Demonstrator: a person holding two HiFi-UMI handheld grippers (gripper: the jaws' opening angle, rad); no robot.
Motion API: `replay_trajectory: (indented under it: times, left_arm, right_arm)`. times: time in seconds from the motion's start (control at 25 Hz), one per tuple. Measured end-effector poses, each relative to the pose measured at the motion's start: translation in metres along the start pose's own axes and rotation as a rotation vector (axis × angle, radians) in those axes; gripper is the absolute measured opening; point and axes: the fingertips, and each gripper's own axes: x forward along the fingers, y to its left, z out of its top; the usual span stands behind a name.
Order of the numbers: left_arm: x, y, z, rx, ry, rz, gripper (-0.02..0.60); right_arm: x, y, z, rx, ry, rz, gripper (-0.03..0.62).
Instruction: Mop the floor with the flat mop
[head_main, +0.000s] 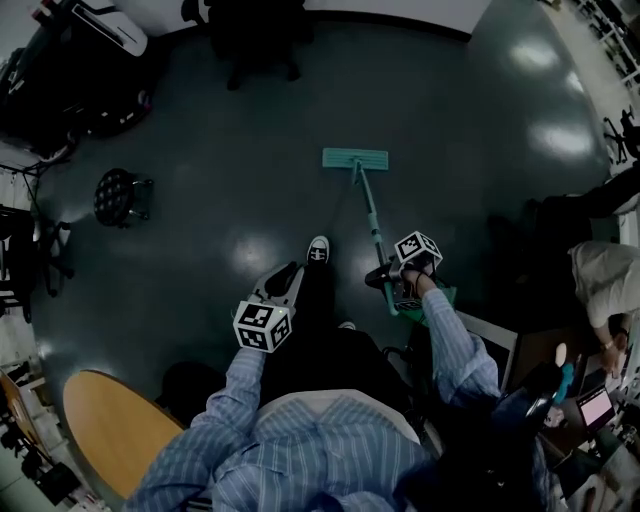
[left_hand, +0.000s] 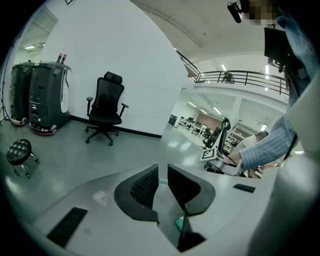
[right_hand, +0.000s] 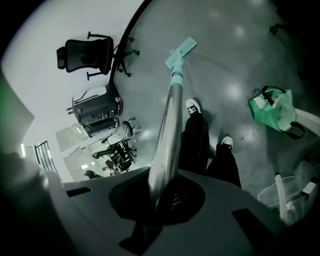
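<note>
The right gripper (head_main: 398, 288) was clamped on the flat mop (head_main: 371, 212), its head (head_main: 355, 158) flat on the floor (head_main: 220, 180) ahead, the left gripper (head_main: 288, 272) empty, jaws barely apart; mopping seemed under way, coverage unclear

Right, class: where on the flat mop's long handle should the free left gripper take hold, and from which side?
Probably the bare silver shaft of the teal flat mop, just below the right gripper clamped on its upper end. Bring the left gripper in from the person's left, fingers across it: the shaft is slim, round and unobstructed on that side.
</note>
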Motion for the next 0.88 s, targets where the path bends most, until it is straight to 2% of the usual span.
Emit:
replay_trajectory:
  times: [0.36,0.68,0.88]
  left_arm:
    - [-0.061,-0.066,-0.037,0.015,-0.054,-0.026,0.061]
    - [-0.09,-0.11,-0.057,0.029,-0.073,-0.058,0.061]
    - [-0.115,-0.111,-0.057,0.033,-0.076,-0.066,0.061]
  right_arm:
    - [0.011,-0.082,-0.148,0.003,0.049,-0.012,0.032]
    - [0.011,-0.123,-0.237,0.006,0.096,-0.002,0.032]
    - [0.007,-0.124,-0.278,0.016,0.128,-0.014,0.032]
